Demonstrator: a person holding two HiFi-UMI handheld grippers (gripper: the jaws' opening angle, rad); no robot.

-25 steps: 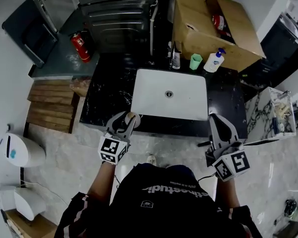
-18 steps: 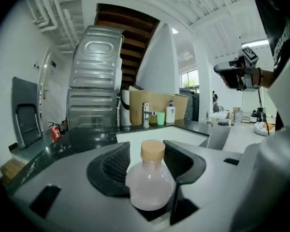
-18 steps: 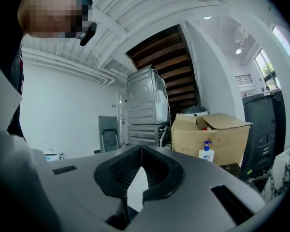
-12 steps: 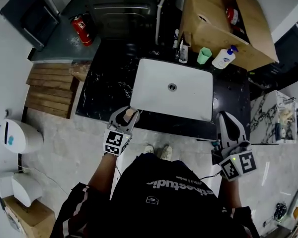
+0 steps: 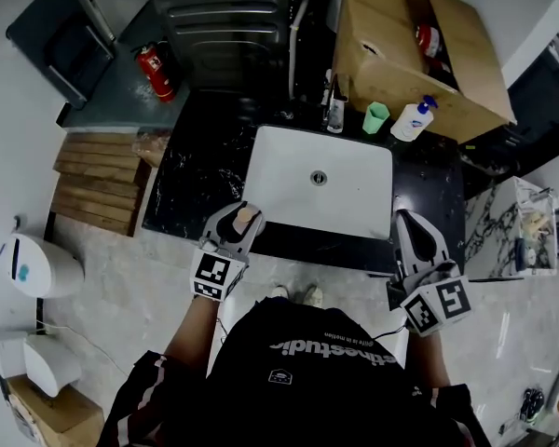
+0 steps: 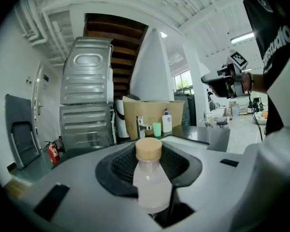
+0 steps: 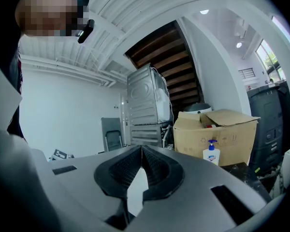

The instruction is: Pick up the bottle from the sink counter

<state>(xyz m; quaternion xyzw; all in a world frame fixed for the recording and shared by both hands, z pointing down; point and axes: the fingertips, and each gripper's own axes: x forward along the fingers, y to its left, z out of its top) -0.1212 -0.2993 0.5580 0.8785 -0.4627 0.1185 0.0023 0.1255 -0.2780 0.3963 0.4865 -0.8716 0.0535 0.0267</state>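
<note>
Grips bottle (image 6: 149,180) upright, cap up, in closing left tongs (image 5: 245,220) at worktop (image 5: 191,175) near edge; right tongs (image 5: 410,223) pinched shut, empty, well right.

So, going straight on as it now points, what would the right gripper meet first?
Probably the stacked grey machines, beyond the closed tips of the right gripper; nothing nearer shows in that line; depth is unclear.
</note>
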